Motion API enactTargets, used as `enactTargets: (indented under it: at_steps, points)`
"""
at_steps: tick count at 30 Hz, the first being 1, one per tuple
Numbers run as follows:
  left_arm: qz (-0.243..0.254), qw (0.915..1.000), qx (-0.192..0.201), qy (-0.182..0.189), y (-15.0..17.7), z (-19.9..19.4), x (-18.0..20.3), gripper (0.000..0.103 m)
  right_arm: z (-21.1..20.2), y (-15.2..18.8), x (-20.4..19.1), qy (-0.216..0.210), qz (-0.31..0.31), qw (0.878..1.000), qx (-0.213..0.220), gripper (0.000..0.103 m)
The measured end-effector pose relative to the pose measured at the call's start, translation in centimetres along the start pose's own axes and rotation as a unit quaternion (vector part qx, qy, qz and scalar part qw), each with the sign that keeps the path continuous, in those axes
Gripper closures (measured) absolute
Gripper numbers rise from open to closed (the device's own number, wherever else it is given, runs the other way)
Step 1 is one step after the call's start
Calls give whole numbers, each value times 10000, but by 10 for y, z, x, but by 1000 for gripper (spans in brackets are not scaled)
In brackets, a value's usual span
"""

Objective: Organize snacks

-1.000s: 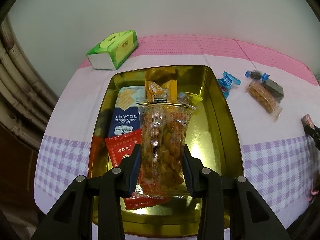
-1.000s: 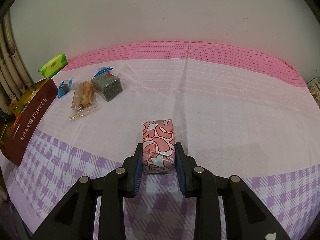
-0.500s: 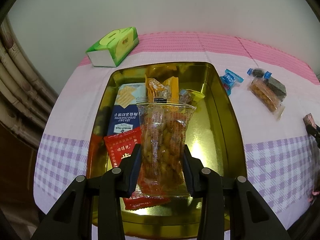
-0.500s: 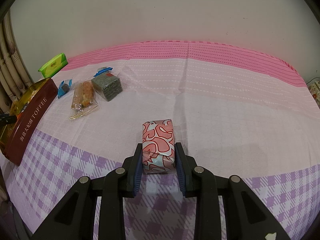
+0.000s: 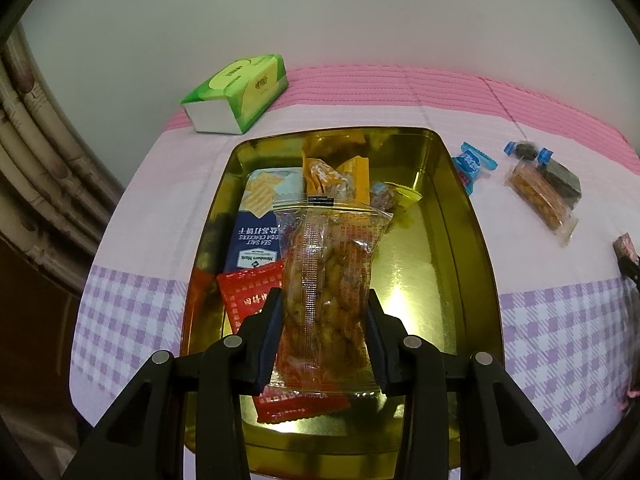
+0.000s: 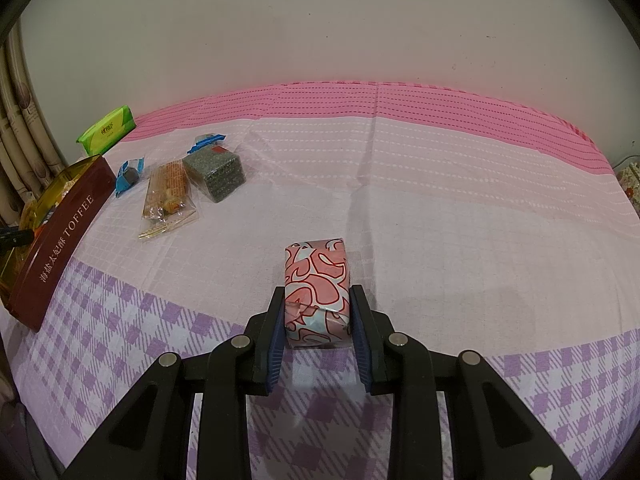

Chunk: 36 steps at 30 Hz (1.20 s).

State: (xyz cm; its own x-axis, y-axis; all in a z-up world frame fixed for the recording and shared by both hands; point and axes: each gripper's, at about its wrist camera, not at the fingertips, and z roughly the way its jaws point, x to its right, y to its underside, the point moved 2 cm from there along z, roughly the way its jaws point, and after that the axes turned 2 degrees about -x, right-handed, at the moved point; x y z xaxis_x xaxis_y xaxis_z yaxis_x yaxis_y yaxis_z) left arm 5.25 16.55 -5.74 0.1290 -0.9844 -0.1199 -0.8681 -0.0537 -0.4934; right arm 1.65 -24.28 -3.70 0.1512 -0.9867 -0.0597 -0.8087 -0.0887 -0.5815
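Holding the clear packet (image 5: 325,300) over the tin (image 5: 476,248), your left gripper (image 5: 323,332) has both pads pressed into the packet's sides near its lower end, so the bag hangs above the snacks already inside. Under it lie a red sachet (image 5: 248,296), a cracker pack (image 5: 256,236) and some orange wrappers (image 5: 332,172) further back. The right half of the tin floor looks bare, so that is probably the best spot: shift the packet right, lower it until its bottom nearly meets the metal, then open the jaws and let it lie flat beside the sachet, not across it.

Your right gripper (image 6: 318,320) is closed on a pink patterned block (image 6: 318,284), which sits at cloth level well to the right of the tin. Keep that grip steady and the hand away until the left one has cleared the tin, since both would arrive over the same opening.

Three snacks are left on the cloth just right of the tin: a blue candy (image 5: 472,166), an orange bar (image 5: 540,194) and a dark block (image 5: 560,178). Leave room for them along the right wall.
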Motion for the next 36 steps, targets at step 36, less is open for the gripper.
enactTargets:
  at_steps: [36]
  points:
    - [-709, 9958, 530, -221, 33, -86, -37, 54, -18, 16, -13, -191, 250, 9995, -71, 76]
